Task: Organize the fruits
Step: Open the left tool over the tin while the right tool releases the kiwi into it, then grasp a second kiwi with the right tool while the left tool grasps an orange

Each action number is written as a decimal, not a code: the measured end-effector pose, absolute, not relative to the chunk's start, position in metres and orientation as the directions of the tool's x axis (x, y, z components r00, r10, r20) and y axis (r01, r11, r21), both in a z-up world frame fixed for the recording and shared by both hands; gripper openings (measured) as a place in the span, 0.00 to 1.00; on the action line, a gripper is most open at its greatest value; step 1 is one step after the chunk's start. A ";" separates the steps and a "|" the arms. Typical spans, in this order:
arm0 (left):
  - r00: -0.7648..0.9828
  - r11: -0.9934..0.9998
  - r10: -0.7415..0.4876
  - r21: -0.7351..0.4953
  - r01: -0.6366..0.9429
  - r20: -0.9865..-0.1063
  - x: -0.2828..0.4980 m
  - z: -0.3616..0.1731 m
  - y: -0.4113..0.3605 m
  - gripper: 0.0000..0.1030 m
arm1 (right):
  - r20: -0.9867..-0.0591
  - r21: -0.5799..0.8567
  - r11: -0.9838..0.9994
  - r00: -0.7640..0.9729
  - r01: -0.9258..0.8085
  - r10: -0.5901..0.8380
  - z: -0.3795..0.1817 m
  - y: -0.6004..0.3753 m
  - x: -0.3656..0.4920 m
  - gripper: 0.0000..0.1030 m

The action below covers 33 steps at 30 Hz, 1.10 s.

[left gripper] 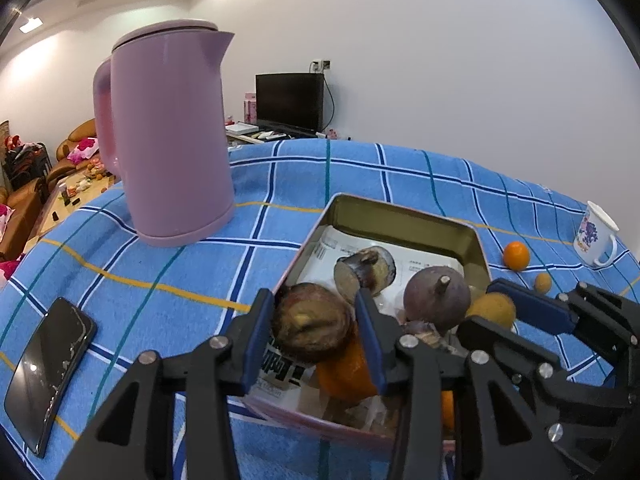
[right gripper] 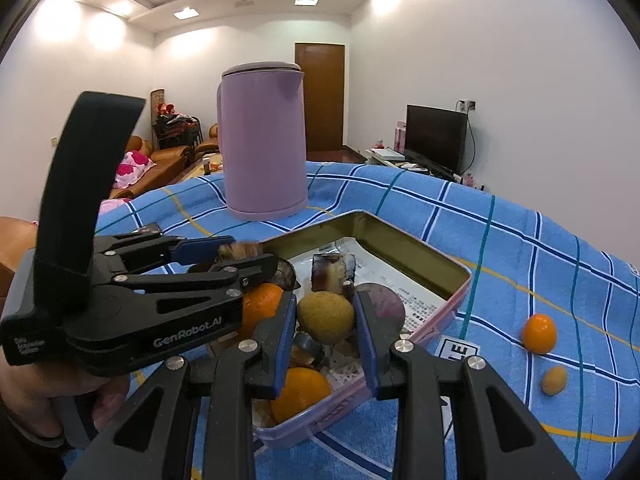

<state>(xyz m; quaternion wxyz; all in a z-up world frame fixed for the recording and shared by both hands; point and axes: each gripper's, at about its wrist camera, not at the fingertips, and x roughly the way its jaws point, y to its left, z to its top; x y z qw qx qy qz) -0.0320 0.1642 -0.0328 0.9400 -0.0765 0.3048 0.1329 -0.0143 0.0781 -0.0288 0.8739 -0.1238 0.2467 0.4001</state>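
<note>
Your left gripper (left gripper: 314,334) is clamping a brownish round fruit (left gripper: 312,326) between its pads, hanging just above the tin (left gripper: 404,216). Your right gripper (right gripper: 325,330) is squeezing a yellow-green fruit (right gripper: 326,317) over the same tin. Beyond its right finger, an orange (right gripper: 539,333) and a small yellow fruit (right gripper: 554,380) are lying on the cloth (right gripper: 500,240).

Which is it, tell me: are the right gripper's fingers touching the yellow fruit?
Touching. In the right wrist view the fingers press the yellow fruit on both sides with no gap, holding it over the tin.
</note>
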 end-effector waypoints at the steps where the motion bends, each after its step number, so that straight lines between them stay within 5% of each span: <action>1: 0.779 0.952 0.203 -0.065 -0.298 -0.593 -0.033 -0.032 0.163 0.51 | -0.526 -0.023 0.654 0.565 -0.756 0.636 -0.028 0.077 -0.014 0.44; 4: 0.780 0.947 0.224 -0.059 -0.316 -0.585 -0.035 -0.029 0.159 0.68 | -0.513 -0.028 0.667 0.584 -0.744 0.630 -0.024 0.069 -0.015 0.48; 13: 0.809 0.955 0.191 -0.085 -0.285 -0.556 -0.033 -0.006 0.139 0.77 | -0.519 -0.065 0.774 0.684 -0.630 0.513 -0.007 0.005 0.007 0.48; 19: 0.830 0.978 0.102 -0.098 -0.184 -0.548 -0.016 0.010 0.099 0.77 | -0.595 -0.062 0.875 0.722 -0.481 0.354 -0.019 -0.047 0.054 0.48; 28: 0.822 0.994 0.057 -0.047 -0.102 -0.567 0.019 0.016 0.054 0.77 | -0.704 0.013 0.881 0.621 -0.473 0.344 -0.046 -0.056 0.091 0.48; 33: 0.790 0.993 0.052 -0.050 -0.104 -0.611 0.038 0.004 0.049 0.78 | -0.753 0.048 0.881 0.562 -0.471 0.342 -0.060 -0.052 0.101 0.36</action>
